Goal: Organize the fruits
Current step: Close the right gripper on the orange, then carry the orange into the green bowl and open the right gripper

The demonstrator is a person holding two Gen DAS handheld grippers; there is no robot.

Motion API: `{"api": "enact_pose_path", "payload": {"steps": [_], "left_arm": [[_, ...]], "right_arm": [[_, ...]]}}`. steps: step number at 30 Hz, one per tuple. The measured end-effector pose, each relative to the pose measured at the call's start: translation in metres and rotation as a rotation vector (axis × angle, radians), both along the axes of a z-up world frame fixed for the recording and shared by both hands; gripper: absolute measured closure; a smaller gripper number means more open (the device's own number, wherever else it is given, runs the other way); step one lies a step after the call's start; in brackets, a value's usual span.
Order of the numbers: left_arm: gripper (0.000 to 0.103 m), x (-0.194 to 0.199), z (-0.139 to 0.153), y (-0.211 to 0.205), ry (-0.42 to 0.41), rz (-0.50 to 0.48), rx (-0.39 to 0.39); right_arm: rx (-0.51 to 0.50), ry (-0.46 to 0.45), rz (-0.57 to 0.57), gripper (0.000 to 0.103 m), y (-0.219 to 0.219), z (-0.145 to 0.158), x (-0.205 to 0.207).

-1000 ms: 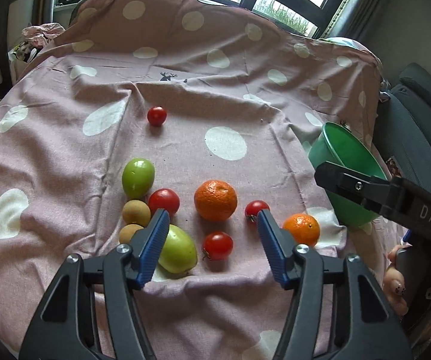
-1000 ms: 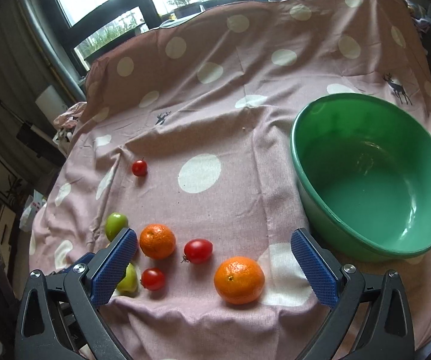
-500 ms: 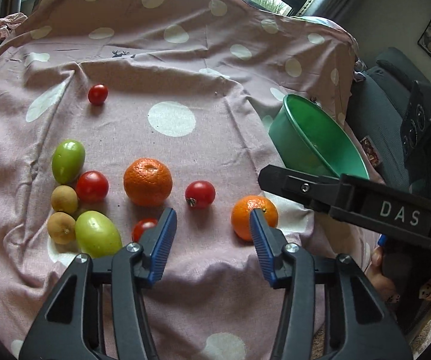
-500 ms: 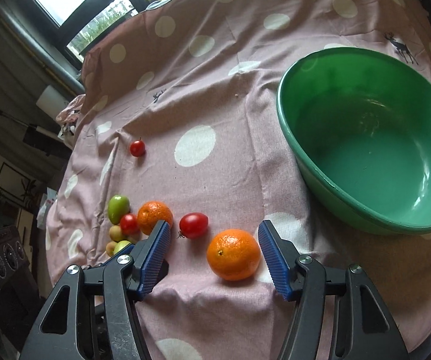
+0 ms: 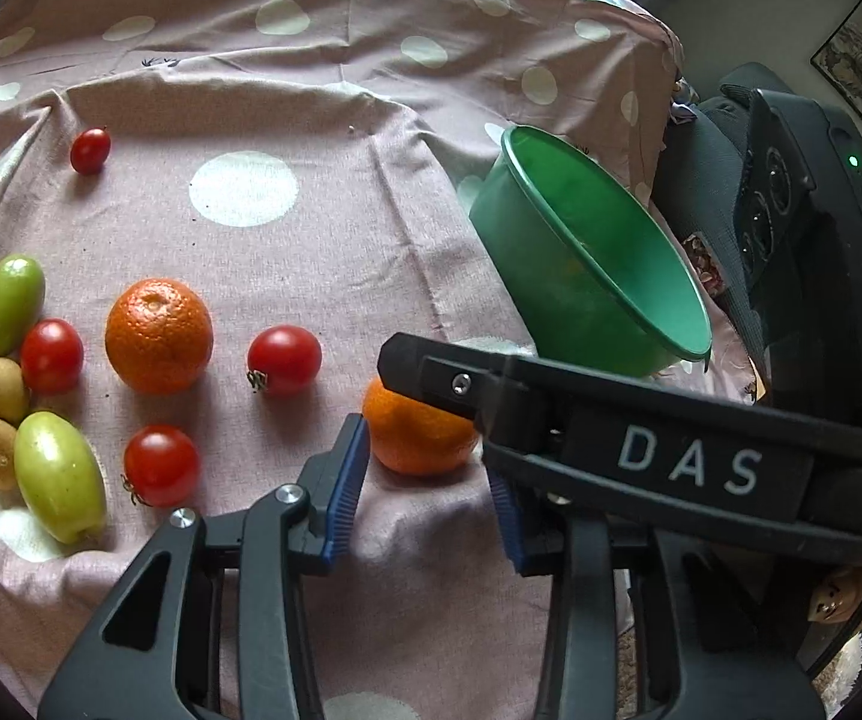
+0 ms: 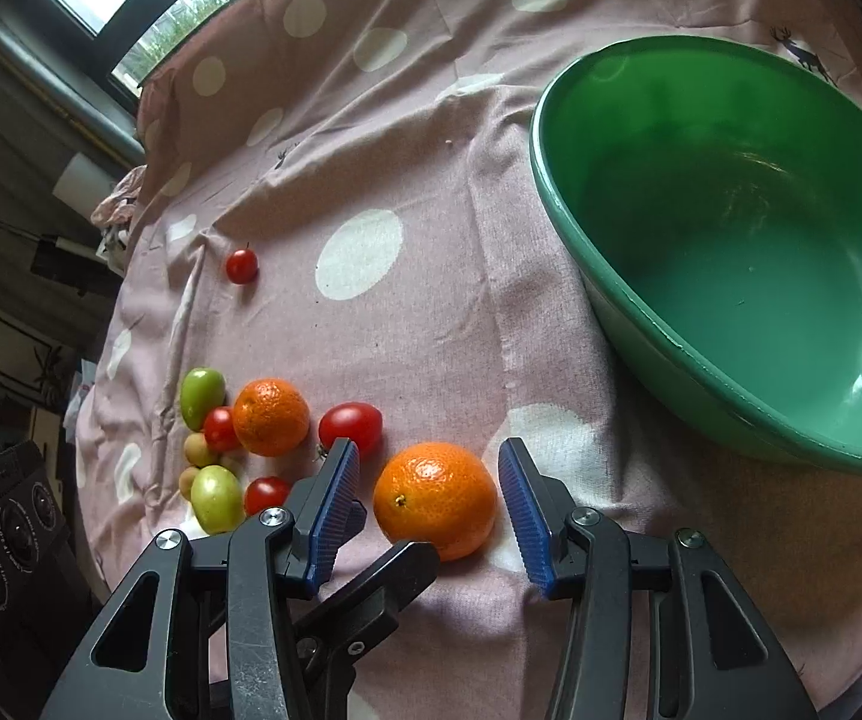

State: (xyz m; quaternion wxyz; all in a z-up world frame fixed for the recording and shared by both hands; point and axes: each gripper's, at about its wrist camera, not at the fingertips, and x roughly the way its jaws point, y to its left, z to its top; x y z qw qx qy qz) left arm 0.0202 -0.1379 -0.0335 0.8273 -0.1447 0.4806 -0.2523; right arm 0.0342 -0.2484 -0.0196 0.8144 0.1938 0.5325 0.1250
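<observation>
Orange (image 6: 435, 498) lies between right gripper (image 6: 428, 495) pads, untouched; left gripper (image 5: 425, 489) closing, half-hidden.

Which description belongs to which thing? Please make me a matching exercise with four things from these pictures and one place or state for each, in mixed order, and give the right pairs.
Things
1. green bowl
2. orange nearest the bowl
3. lone small tomato
4. two brown fruits

Descriptions
A. between the blue pads of the right gripper
B. apart from the other fruit, far up the cloth
C. empty
D. beside the two green fruits

Pairs: 1-C, 2-A, 3-B, 4-D
</observation>
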Motion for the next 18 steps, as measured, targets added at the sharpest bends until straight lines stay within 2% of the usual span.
{"api": "enact_pose_path", "payload": {"steps": [7, 13, 18], "left_arm": [[0.064, 0.007, -0.004, 0.001, 0.022, 0.01, -0.012], [0.066, 0.004, -0.002, -0.002, 0.009, 0.014, -0.001], [0.068, -0.004, 0.02, -0.005, -0.064, 0.021, 0.003]], "right_arm": [[-0.008, 0.033, 0.029, 0.052, 0.004, -0.009, 0.003], [-0.028, 0.031, 0.038, 0.052, 0.007, -0.011, 0.004], [-0.011, -0.009, 0.036, 0.052, 0.004, 0.001, 0.001]]}}
